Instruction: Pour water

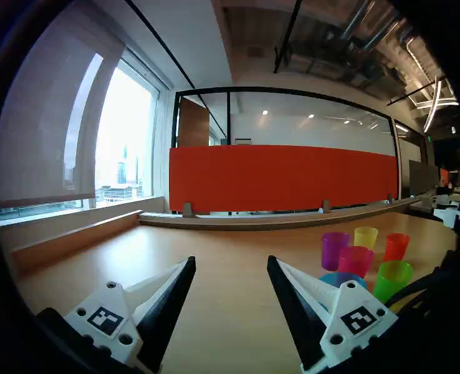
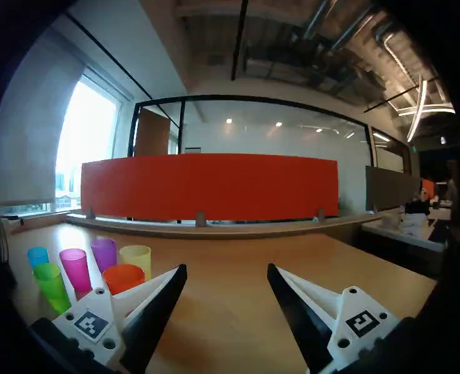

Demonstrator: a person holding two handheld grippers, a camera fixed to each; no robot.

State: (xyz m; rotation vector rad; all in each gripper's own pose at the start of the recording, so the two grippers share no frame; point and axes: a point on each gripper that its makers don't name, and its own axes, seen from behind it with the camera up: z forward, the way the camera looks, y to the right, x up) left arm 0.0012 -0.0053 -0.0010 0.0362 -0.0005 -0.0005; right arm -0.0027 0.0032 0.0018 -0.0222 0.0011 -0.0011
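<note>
Several translucent plastic cups stand together on the wooden table [image 1: 230, 249]. In the left gripper view they are at the right: purple cup [image 1: 334, 249], yellow cup [image 1: 365, 237], orange cup [image 1: 396, 247], pink cup [image 1: 354, 261], green cup [image 1: 392, 280] and blue cup [image 1: 342, 280], the last partly behind my right-hand finger. My left gripper [image 1: 231, 267] is open above the table, holding nothing. In the right gripper view the same cups are at the left: blue cup [image 2: 38, 256], green cup [image 2: 51, 285], pink cup [image 2: 76, 268], purple cup [image 2: 104, 254], yellow cup [image 2: 136, 260], orange cup [image 2: 123, 277]. My right gripper [image 2: 227, 274] is open and holds nothing.
An orange divider panel [image 1: 283, 179] runs along the table's far edge. A window ledge [image 1: 74, 227] borders the left side. More desks with white items [image 2: 414, 221] lie to the right beyond the table.
</note>
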